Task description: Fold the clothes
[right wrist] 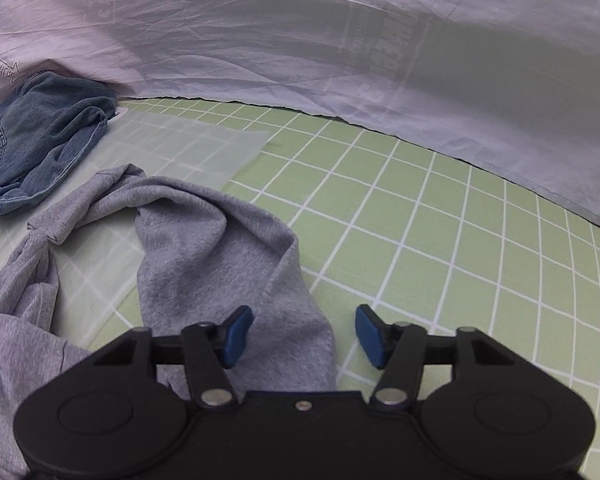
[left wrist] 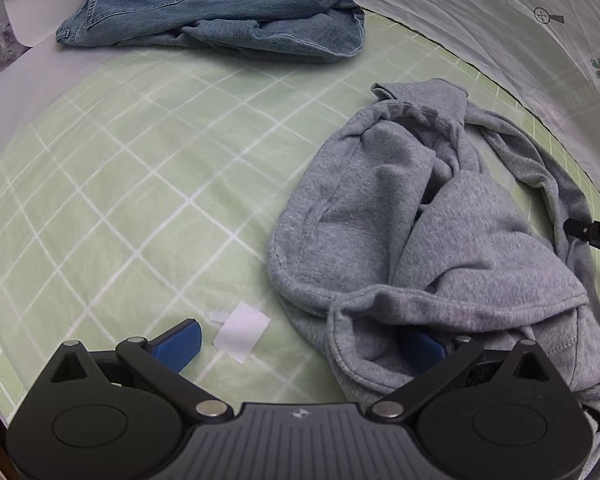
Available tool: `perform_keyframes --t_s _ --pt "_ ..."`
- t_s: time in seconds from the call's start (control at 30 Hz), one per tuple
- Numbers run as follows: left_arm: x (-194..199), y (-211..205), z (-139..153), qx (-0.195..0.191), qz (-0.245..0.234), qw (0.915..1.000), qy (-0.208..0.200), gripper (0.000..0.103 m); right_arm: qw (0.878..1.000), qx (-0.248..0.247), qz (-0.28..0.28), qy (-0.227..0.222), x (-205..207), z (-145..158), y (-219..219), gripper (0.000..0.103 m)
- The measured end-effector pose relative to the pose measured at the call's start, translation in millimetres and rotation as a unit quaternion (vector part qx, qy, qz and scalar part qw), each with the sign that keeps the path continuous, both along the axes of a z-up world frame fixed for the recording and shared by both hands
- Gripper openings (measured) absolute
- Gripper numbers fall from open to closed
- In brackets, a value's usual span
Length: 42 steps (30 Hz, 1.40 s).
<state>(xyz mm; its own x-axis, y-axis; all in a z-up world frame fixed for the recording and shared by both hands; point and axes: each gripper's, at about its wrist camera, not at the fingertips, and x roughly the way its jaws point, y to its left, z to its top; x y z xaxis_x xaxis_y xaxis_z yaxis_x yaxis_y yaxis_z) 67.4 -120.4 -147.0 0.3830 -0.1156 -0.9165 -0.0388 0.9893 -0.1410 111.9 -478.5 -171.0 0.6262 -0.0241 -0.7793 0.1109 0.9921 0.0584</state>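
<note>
Sweatshirt (left wrist: 440, 224) on sheet (left wrist: 140, 200), jeans (left wrist: 204, 12) behind it.

The right tool (right wrist: 304, 334) stands with its blue pads (right wrist: 370, 334) apart; a sleeve-like end of the grey sweatshirt (right wrist: 220, 256) lies between them, against the left pad only. The sweatshirt lies crumpled on the green checked bed sheet (right wrist: 440, 240). Folded denim jeans (right wrist: 36, 148) lie at the sheet's far left edge, against a white cover (right wrist: 300, 48).

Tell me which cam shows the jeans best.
Left wrist. The jeans fill the upper frame there, close enough to show a back pocket and seams. The right wrist view has them small, bunched at the left edge against the white duvet.
</note>
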Motion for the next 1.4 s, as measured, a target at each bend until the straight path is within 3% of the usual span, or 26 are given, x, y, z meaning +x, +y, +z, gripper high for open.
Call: perform_keyframes --t_s 0.03,0.07,0.13,0.4,0.63,0.8,0.9,0.97,1.0,1.07,1.13,1.23,1.4 --pt "1.5 0.3 0.2 0.000 0.002 1.0000 0.005 0.103 1.000 0.006 -0.003 -0.003 -2.1 0.6 -3.5 0.018" --pt "2.8 0.8 0.5 -0.001 0.003 1.0000 0.008 0.103 1.000 0.011 -0.010 -0.006 -5.0 1.0 -7.7 0.010" --pt "4.5 0.3 0.6 0.000 0.005 0.9999 0.013 0.103 0.999 0.021 -0.022 -0.014 -14.9 0.6 -18.1 0.006" --pt "8.1 -3.7 0.7 0.007 0.011 0.9996 0.025 0.103 0.992 0.004 -0.123 -0.030 -84.4 1.2 -77.1 0.005" --pt "12.1 -3.4 2.3 0.001 0.016 0.9993 0.034 0.103 0.974 -0.031 -0.222 -0.026 -170.5 4.7 -136.2 0.006" --pt "21.8 -7.5 5.0 -0.021 0.010 0.9991 0.035 0.103 0.965 -0.069 -0.254 -0.012 -223.3 7.2 -140.4 0.006" --pt "24.7 -19.7 15.1 -0.040 -0.012 0.9991 0.004 0.081 0.959 -0.119 -0.257 0.008 -240.4 8.0 -128.3 0.006" --pt "28.0 -34.1 21.1 -0.042 -0.037 0.9984 -0.010 0.060 0.954 -0.122 -0.275 0.012 -251.7 8.9 -127.9 0.006" --pt "29.8 -42.8 23.5 -0.039 -0.049 0.9979 -0.018 0.057 0.950 -0.116 -0.289 0.011 -256.5 10.1 -130.0 0.006" --pt "33.7 -59.2 28.1 -0.036 -0.071 0.9963 -0.031 0.037 0.943 -0.107 -0.316 0.012 -265.9 11.5 -135.1 0.006" --pt "40.3 -72.8 31.5 -0.045 -0.086 0.9946 -0.037 0.026 0.935 -0.113 -0.337 0.016 -275.3 12.0 -141.4 0.006" --pt "55.2 -99.8 39.9 -0.061 -0.115 0.9904 -0.048 0.013 0.920 -0.127 -0.369 0.025 -290.4 13.2 -152.0 0.005" --pt "65.7 -155.6 67.3 -0.085 -0.193 0.9734 -0.091 0.010 0.886 -0.135 -0.442 0.024 -332.1 16.2 -182.1 0.005"
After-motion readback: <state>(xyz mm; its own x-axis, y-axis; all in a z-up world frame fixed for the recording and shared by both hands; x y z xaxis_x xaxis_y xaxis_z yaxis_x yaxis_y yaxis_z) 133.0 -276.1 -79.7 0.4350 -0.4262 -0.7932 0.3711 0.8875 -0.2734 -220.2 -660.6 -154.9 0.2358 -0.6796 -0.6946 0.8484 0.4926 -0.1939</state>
